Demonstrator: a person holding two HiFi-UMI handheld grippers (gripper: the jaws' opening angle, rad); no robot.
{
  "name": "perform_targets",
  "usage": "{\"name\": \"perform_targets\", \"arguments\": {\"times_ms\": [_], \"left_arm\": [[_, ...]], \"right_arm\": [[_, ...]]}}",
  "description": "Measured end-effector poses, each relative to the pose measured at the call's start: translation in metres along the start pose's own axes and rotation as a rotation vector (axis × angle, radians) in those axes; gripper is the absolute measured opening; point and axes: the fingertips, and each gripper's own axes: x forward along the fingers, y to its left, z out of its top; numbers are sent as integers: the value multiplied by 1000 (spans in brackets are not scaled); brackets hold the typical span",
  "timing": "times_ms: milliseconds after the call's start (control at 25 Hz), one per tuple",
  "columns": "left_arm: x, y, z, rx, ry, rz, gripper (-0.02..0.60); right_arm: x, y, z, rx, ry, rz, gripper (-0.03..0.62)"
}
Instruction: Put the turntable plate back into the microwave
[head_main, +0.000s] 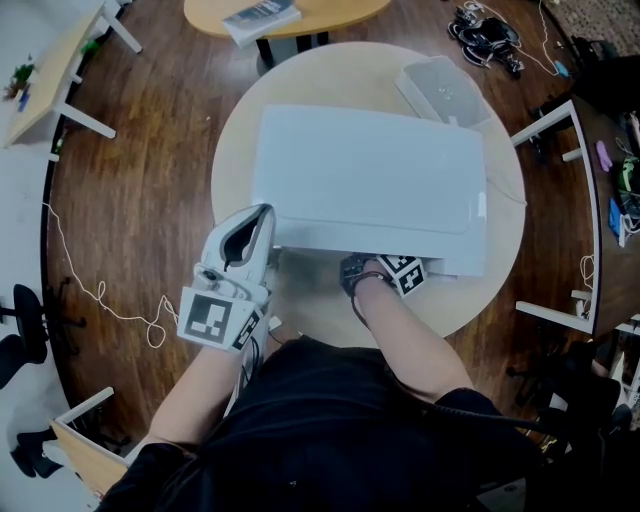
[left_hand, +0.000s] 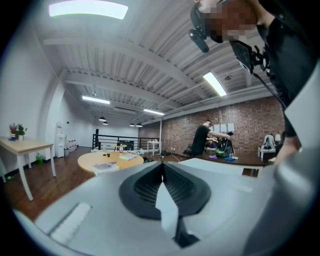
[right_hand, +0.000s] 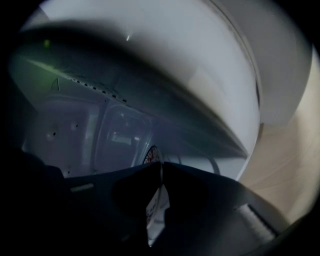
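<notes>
White microwave (head_main: 370, 185): we see our right gripper (right_hand: 161, 167) pinch the glass turntable plate (right_hand: 197, 162) inside it (left gripper (left_hand: 162, 170) closed, empty).

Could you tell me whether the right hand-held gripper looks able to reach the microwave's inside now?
Probably yes: the right hand-held gripper, shut on the plate, is at the microwave's open front, and its view shows nothing blocking the way in.

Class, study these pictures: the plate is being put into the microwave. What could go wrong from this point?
1. The right claw seems to pinch the turntable plate by its thin edge only; the glass could slip or tip.
2. The microwave looks dark inside, so the plate may land off-centre.
3. The left claw is shut and empty; a push might shift the microwave.
</notes>
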Motion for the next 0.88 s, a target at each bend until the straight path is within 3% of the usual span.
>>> {"name": "perform_targets", "arguments": {"times_ms": [880], "left_arm": [[-5, -5, -9, 34, 40, 6, 3]], "right_arm": [[5, -6, 2, 24, -31, -18, 34]]}}
